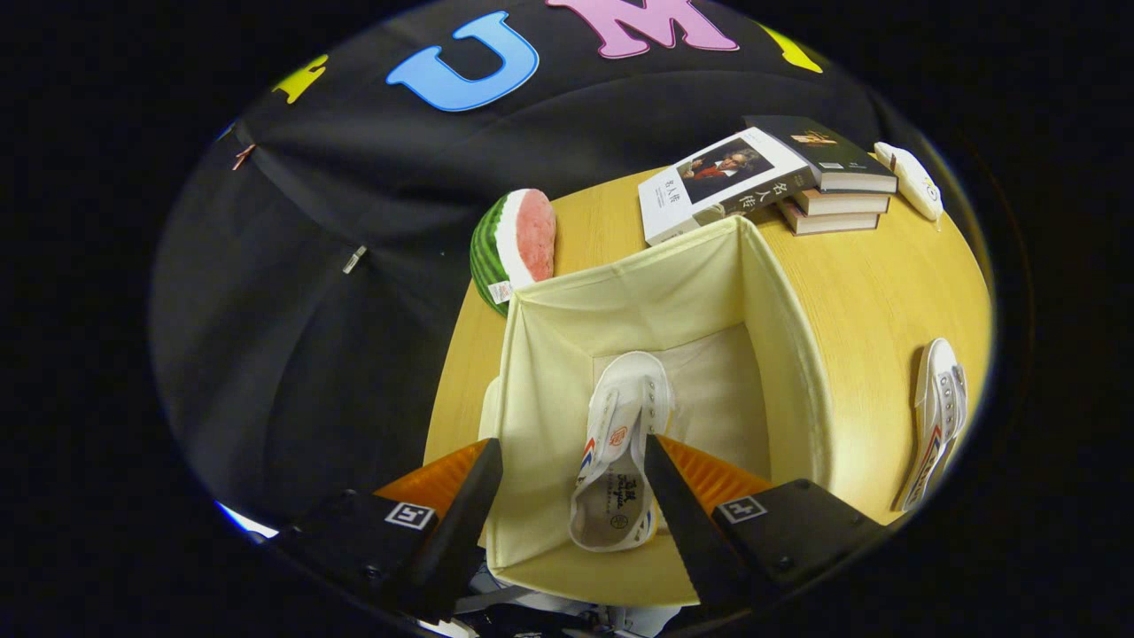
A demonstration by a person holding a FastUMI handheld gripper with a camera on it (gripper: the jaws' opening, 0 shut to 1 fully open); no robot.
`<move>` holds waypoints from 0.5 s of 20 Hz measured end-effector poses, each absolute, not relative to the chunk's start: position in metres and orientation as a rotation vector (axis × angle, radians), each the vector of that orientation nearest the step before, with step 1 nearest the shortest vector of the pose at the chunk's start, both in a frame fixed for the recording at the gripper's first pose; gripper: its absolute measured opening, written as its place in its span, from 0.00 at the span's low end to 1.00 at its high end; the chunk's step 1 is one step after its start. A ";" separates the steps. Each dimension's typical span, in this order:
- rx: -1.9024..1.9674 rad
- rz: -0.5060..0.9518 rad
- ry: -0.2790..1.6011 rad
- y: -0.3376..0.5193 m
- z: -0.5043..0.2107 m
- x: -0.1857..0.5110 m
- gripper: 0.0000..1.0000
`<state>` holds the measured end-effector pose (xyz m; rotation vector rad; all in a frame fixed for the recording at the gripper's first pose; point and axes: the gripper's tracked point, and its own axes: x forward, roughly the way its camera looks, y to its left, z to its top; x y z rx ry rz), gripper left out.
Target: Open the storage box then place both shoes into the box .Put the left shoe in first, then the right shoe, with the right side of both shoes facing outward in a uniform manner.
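One shoe in: a white canvas shoe with red and blue side stripes lies on the floor of the storage box, its opening toward the fingers.
Other shoe: a matching white shoe lies on the wooden table, well apart from the box on the far side of its wall.
Box: cream fabric, open at the top, walls upright.
Gripper: fingers spread wide above the box, holding nothing.
Room: bare table lies between the box and the outer shoe.
Beyond box: watermelon slice, stacked books.
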<state>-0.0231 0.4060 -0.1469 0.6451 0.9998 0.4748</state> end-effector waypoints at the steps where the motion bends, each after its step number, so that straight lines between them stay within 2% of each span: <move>1: 0.640 0.481 0.974 0.393 -0.142 -0.023 0.99; 6: 0.555 0.466 0.854 0.304 -0.133 -0.023 0.99; 10: 0.455 0.394 0.826 0.220 -0.158 -0.038 0.99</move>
